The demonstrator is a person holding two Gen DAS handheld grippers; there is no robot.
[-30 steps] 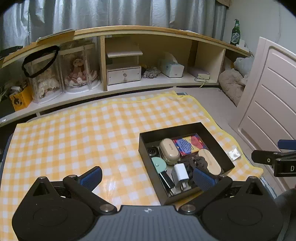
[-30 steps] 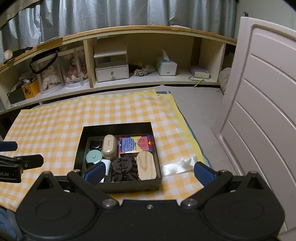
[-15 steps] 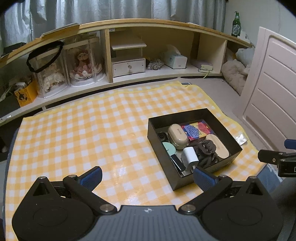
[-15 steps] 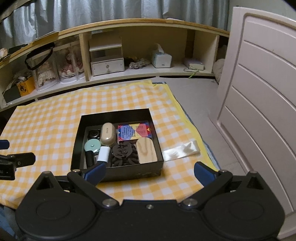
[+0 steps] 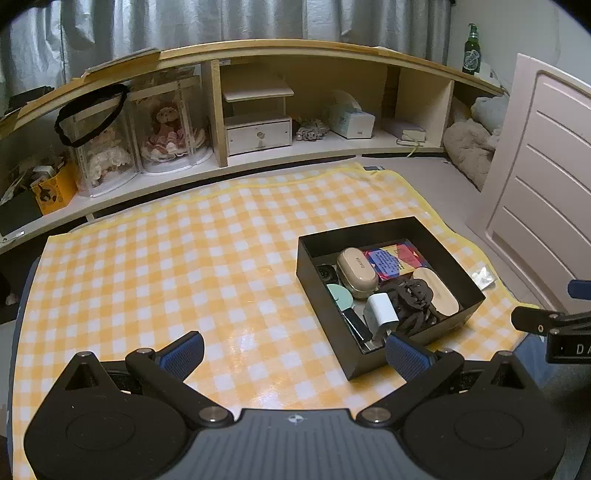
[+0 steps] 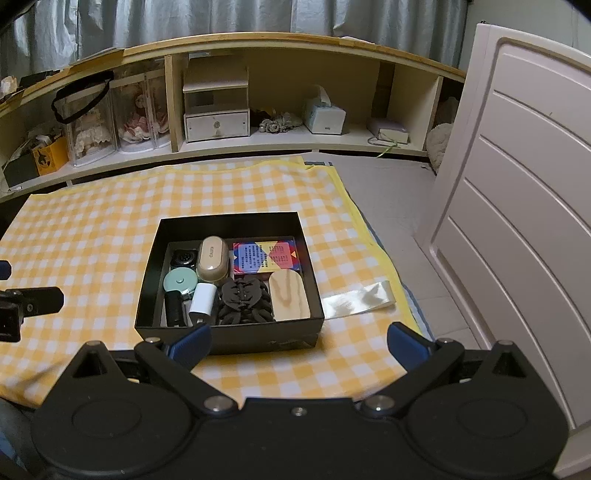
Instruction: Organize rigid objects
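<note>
Right claw (image 6: pixel 297 341) is spread wide with nothing in it, black box (image 6: pixel 229 334) just ahead, its beige case (image 6: pixel 211 258) lying lengthwise pointing away from it.

A home: doll cases (image 5: pixel 162 133), tissue box (image 6: pixel 325 116), gingham cloth (image 5: pixel 184 258).

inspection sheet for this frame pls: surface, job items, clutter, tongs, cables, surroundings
Surface: yellow checked cloth, mostly bare.
Job's things: black box holding beige case, colourful packet, wooden oval, black hair claw, white charger, mint round item, watch.
Clutter: clear wrapper beside box.
Tongs: left tongs open, empty; right tongs open, empty.
Cables: nothing seen on cloth.
Surroundings: shelf, curtain, white door.
</note>
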